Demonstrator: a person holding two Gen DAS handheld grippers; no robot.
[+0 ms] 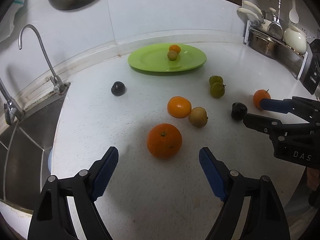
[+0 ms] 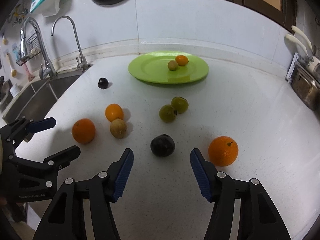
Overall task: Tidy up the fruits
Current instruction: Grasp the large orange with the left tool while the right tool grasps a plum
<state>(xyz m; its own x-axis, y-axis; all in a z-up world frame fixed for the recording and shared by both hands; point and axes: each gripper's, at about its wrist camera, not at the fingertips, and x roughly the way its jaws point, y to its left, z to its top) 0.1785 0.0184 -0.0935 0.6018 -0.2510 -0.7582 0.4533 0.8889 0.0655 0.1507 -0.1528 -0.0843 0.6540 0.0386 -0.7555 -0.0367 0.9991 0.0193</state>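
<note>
My left wrist camera sits low over the white countertop [image 1: 140, 190], looking forward between its own fingers toward the green plate [image 1: 148, 64] at twelve o'clock; the large orange [image 1: 164, 140] is near, just ahead. The sink [image 1: 26, 140] falls at nine o'clock, and the right gripper [image 1: 253, 112] enters at three o'clock. My right wrist camera faces the same way from a spot further right, equally low, with the dark plum [image 2: 162, 145] nearest. Both views share the plate, the scattered fruit and the faucet [image 2: 69, 40]; the left gripper [image 2: 62, 138] shows at eight o'clock.
</note>
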